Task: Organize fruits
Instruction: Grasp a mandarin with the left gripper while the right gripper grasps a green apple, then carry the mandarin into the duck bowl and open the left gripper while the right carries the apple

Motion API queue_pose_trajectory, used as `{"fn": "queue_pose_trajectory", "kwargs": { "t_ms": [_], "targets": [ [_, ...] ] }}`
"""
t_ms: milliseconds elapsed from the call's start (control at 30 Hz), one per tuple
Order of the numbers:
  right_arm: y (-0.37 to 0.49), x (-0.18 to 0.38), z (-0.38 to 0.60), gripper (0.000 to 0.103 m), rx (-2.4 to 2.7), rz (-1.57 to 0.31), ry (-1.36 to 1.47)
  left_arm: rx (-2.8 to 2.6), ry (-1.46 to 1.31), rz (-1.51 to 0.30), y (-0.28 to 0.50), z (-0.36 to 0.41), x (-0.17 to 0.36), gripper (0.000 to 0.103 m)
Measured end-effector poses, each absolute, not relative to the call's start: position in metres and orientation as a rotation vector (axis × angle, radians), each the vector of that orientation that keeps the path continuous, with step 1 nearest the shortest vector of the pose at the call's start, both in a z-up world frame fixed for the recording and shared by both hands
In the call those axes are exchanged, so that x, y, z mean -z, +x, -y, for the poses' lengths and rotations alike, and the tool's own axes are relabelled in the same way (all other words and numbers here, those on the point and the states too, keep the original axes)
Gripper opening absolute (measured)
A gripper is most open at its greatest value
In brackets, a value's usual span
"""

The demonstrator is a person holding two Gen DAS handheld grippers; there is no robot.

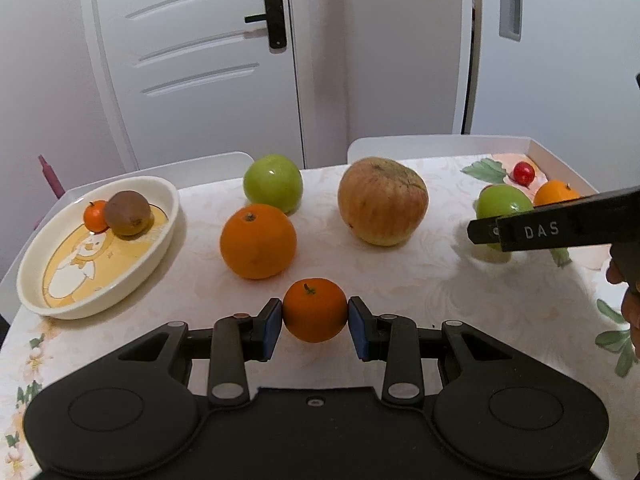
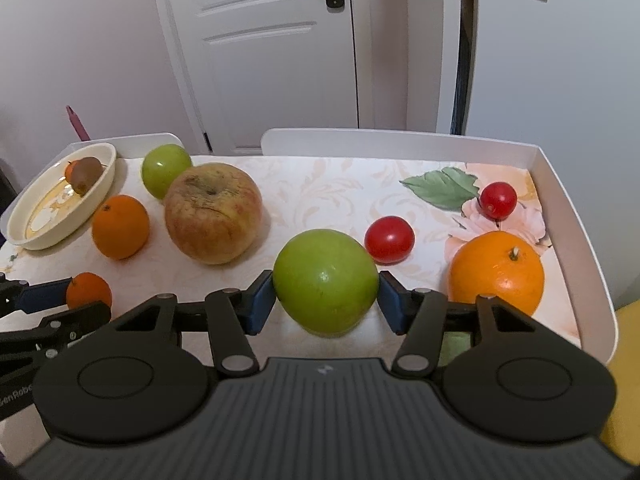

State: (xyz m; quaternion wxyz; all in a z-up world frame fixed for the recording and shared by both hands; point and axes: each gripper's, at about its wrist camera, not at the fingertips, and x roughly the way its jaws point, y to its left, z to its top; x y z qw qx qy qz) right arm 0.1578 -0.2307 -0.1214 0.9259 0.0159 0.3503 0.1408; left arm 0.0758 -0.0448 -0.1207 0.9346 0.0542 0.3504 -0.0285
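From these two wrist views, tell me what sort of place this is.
Probably a home dining area: a table with a floral tablecloth, white chair backs behind it, and a white panelled door with a black lever handle. Fruit lies about, some in a cartoon-printed dish.

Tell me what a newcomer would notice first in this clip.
Each gripper is closed on a fruit near the table's front: the left gripper on a small tangerine, the right gripper on a green apple. Behind them, mid-table, sits a big blotchy apple beside an orange. A cream dish at the far left already holds a kiwi and a tiny orange fruit.
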Motion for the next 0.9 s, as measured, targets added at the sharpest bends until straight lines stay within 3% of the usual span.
{"fn": "queue_pose_trajectory", "kwargs": {
  "t_ms": [433,900],
  "targets": [
    [0.118,0.061,0.197,0.07,-0.4,-0.701,-0.006,-0.01,0.055,-0.676,0.045,0.019,0.062,0.04],
    [0.108,0.02,0.095,0.07,-0.452,-0.701,0.036,-0.046,0.05,-0.646,0.047,-0.08,0.018,0.039]
  ]
}}
